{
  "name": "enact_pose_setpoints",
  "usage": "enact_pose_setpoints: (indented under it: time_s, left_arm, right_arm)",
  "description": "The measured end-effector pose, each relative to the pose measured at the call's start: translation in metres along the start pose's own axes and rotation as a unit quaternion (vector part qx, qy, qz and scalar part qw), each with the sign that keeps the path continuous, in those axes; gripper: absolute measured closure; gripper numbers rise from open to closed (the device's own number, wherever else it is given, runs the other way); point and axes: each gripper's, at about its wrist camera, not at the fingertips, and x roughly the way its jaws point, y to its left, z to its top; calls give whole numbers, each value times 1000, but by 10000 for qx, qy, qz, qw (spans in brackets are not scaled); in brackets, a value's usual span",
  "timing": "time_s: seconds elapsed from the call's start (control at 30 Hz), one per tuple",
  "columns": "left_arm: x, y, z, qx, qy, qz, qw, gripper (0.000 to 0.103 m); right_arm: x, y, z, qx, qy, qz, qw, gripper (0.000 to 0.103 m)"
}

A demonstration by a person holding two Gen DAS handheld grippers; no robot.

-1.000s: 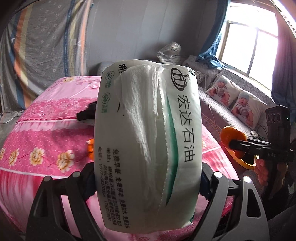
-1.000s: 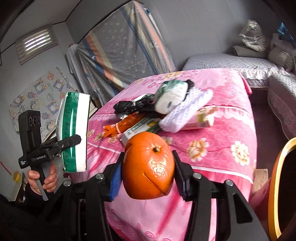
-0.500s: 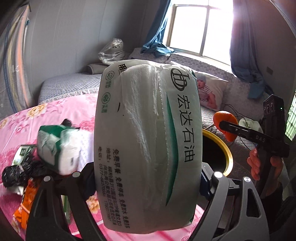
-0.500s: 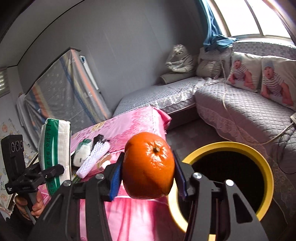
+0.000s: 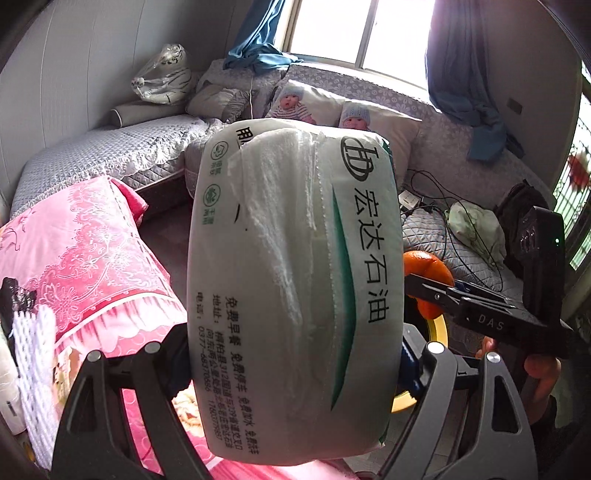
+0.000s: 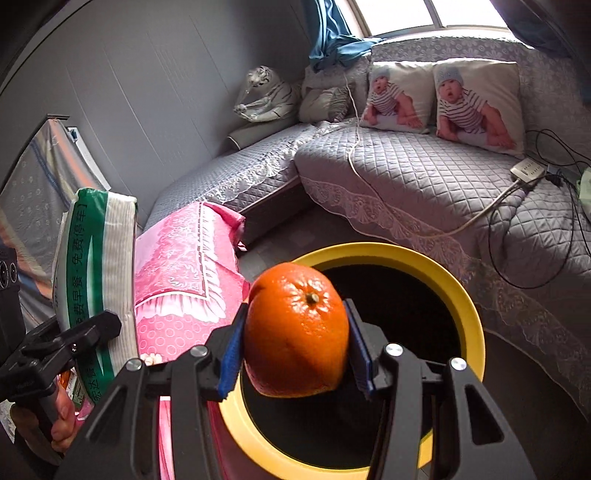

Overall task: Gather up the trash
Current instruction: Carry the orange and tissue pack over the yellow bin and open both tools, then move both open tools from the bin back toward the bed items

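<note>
Where pink bedspread (image 6: 184, 266) meets grey sofa (image 6: 424, 177) | left gripper (image 5: 291, 354) clamps tissue pack (image 5: 295, 258) | right gripper (image 6: 295, 343) clamps orange (image 6: 297, 328) over yellow-rimmed bin (image 6: 465, 295)

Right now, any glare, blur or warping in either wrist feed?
Left wrist view: window blown out white, tissue pack sharp, room bowed by fisheye. Right wrist view: orange crisp with a shadowed underside, bin interior black, window overexposed, edges curved.

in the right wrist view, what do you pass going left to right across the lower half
tissue pack in the left gripper → pink bedspread → orange in the right gripper → far rim of the yellow bin → grey quilted sofa cover
</note>
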Motion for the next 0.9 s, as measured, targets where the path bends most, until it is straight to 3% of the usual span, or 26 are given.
enact_pose_setpoints:
  time_s: [0.23,0.3,0.37,0.43,0.5,0.63,0.73,0.83,0.9]
  left_arm:
    - [39,-20,14,92,209,-39,9997,22]
    - [44,-19,16,47,206,-14,9998,20]
    - [40,-18,18,15,65,64,10000,10]
    - [34,-18,19,47,-47,111,9999,9]
    - [28,-16,19,51,-133,142,9998,8]
    - [20,-2,15,-234,-213,56,9995,8]
    - [10,10,10,-392,-314,63,9987,8]
    - [-5,23,6,-530,-457,99,9975,8]
    - [-14,31,3,-601,-510,107,9968,8]
  right_arm:
    - [4,-20,0,338,12,-251,9991,56]
    - [1,-25,0,353,-52,-387,9986,51]
    - [-9,-29,0,430,-218,-464,9978,33]
    - [-20,-35,1,507,-414,-569,9962,27]
    - [-32,-42,2,604,-623,-584,9945,27]
    - [-49,-55,7,776,-931,-256,9923,25]
    - [-54,-60,10,794,-1093,298,9904,20]
    - [-60,-70,20,650,-1587,1096,9791,12]
    - [-59,-84,31,478,-1936,1276,9716,11]
